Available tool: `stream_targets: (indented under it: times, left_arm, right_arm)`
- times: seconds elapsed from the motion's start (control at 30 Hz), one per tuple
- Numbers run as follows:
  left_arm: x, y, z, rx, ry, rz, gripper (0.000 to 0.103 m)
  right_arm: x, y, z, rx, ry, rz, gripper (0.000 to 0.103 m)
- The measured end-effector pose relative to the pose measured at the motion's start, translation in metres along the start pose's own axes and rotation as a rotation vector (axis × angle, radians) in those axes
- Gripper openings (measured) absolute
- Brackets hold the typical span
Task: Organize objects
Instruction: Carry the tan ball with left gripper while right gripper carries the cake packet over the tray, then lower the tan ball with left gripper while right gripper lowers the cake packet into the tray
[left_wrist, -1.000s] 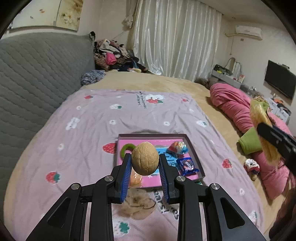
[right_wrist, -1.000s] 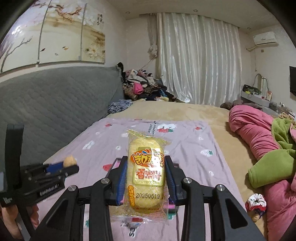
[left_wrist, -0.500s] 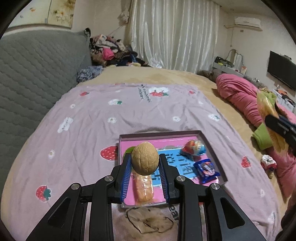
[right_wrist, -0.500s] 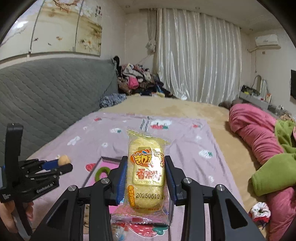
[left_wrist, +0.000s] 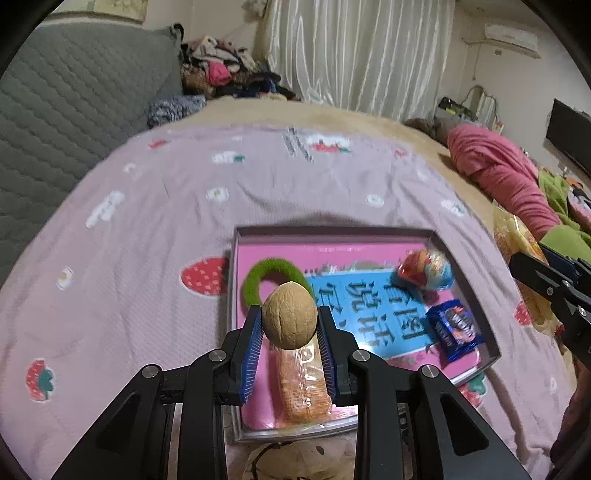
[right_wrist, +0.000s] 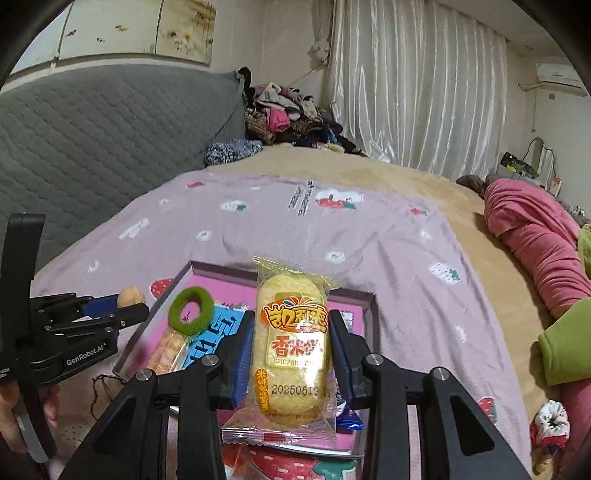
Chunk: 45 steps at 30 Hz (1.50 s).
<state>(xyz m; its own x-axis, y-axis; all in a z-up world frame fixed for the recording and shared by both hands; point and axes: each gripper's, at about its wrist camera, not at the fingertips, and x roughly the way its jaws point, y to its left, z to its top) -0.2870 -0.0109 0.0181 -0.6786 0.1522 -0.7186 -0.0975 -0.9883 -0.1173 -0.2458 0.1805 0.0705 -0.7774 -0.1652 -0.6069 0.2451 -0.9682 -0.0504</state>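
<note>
You are carrying a walnut in the left hand-held gripper and a rice-cracker packet in the right hand-held gripper, both clamped above the pink tray; next, place each in free space.

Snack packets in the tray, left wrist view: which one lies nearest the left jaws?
The orange wafer packet, lying lengthwise directly below the jaws. The blue packet and the red-blue one lie off toward the tray's right side.

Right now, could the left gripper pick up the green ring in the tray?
Probably not: the left gripper is shut on a walnut. The green ring lies uncovered in the tray, just beyond its fingers.
</note>
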Motion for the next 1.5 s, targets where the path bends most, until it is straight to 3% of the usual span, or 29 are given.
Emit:
stream_targets:
  times: [0.37,0.87,1.17,1.5]
  left_arm:
    - [0.025,-0.002,-0.013,0.022,0.029,0.007,0.03]
    - [0.052,0.008,-0.021,0.011,0.077,0.026,0.03]
    - [0.057,0.017,-0.021,-0.001,0.08,0.05,0.03]
    - [0.069,0.01,-0.027,0.018,0.138,0.033,0.03]
  right_arm:
    - [0.052,0.005,-0.029,-0.018,0.099,0.017,0.038]
    - [0.085,0.0,-0.049,-0.021,0.187,-0.006,0.038]
    - [0.097,0.005,-0.056,-0.072,0.208,-0.081,0.038]
    - [0.1,0.009,-0.059,-0.102,0.215,-0.083,0.039]
